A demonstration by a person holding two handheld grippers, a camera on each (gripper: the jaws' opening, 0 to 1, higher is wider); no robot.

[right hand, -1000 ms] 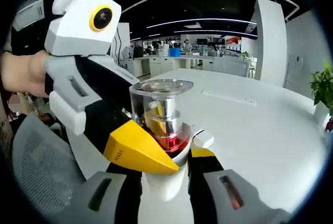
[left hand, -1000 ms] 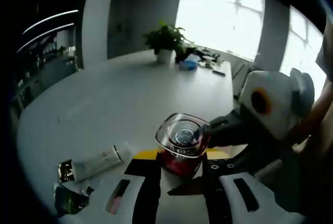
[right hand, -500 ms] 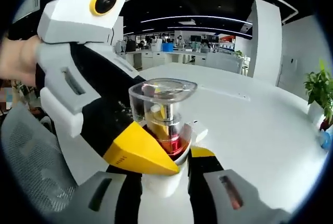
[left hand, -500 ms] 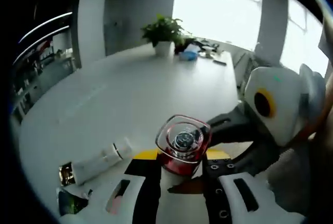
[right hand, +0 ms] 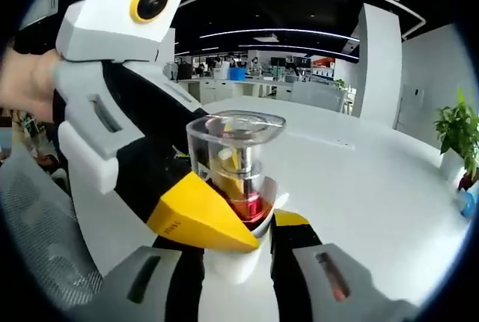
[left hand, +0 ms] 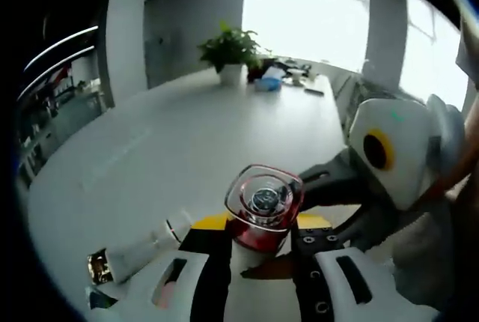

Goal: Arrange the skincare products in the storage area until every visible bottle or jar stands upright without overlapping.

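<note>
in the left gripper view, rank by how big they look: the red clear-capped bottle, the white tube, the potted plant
1. Red clear-capped bottle, largest, though nearness to the camera inflates it.
2. White tube and potted plant look about alike; the plant sits far across the table, so no firm order between them.

White and black left gripper (left hand: 258,251) and right gripper (right hand: 238,243), yellow-tipped jaws, yellow-ringed round lens housing on each
</note>
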